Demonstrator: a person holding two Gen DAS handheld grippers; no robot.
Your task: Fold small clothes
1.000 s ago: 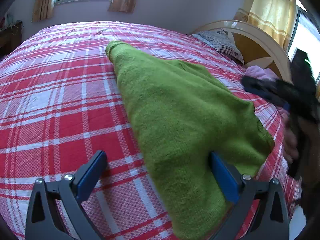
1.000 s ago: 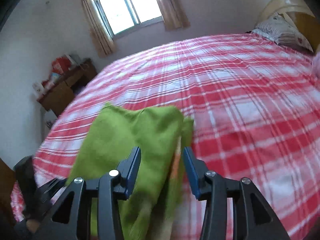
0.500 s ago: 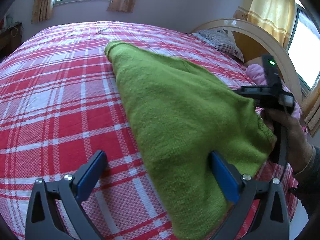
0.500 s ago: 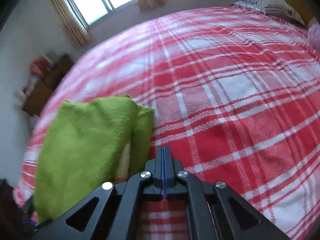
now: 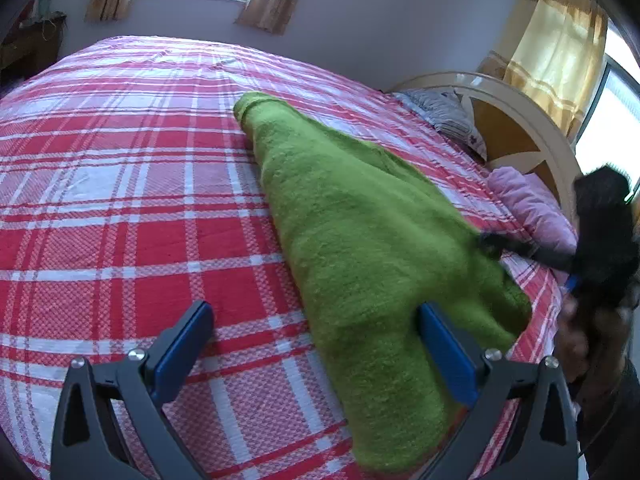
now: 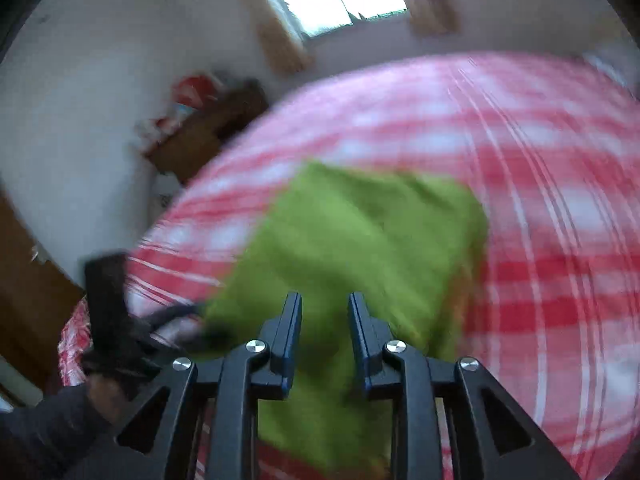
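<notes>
A green knitted garment (image 5: 360, 240) lies folded lengthwise on the red-and-white plaid bed (image 5: 120, 200). My left gripper (image 5: 316, 340) is wide open at the garment's near end, with its right pad (image 5: 444, 356) against the fabric's edge. My right gripper (image 6: 324, 320) is partly open and empty above the garment's other end (image 6: 360, 232); this view is blurred by motion. The right gripper also shows in the left wrist view (image 5: 496, 242), touching the garment's right edge.
A curved headboard (image 5: 520, 120) with a striped pillow (image 5: 444, 116) and a pink bundle (image 5: 532, 208) is at the bed's right. A wooden cabinet (image 6: 208, 132) with clutter stands by the wall under the window.
My right gripper went from shut to partly open and swung over the garment. My left gripper stayed open in place. The garment's right edge has shifted a little.
</notes>
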